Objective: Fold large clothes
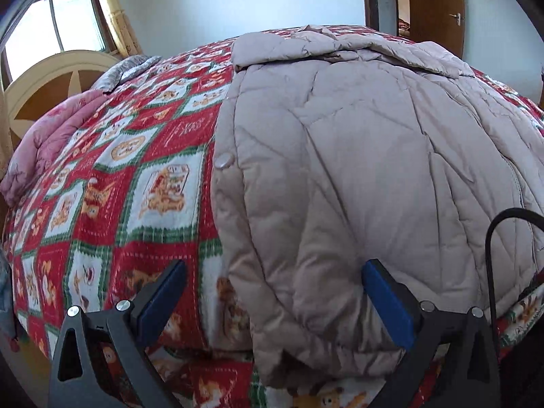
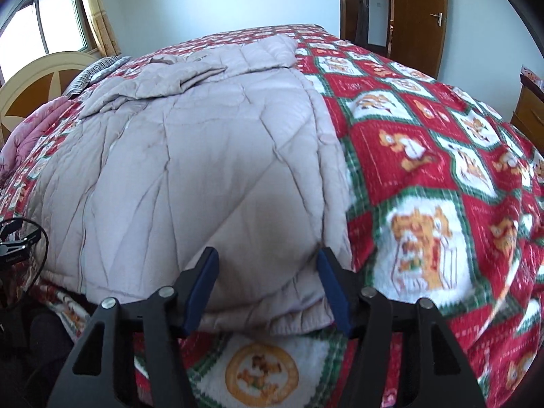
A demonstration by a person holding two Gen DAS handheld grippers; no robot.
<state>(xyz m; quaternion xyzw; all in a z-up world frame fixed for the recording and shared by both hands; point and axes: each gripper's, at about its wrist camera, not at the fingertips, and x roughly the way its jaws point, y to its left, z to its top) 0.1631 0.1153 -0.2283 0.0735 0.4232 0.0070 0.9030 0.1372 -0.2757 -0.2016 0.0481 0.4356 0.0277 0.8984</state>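
The beige quilted coat lies spread flat on the red patterned blanket, its hem at the near edge of the bed. The left gripper hangs with jaws wide apart, the coat's left hem corner sitting between them, unclamped. The right gripper is also spread open, its fingers straddling the coat's right hem corner.

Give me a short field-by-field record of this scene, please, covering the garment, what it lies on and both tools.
garment: beige quilted coat, spread flat
surface: bed with red patterned blanket
left tool: open, fingers astride the coat's near hem
right tool: open, fingers astride the near hem
other: pink quilt by the headboard
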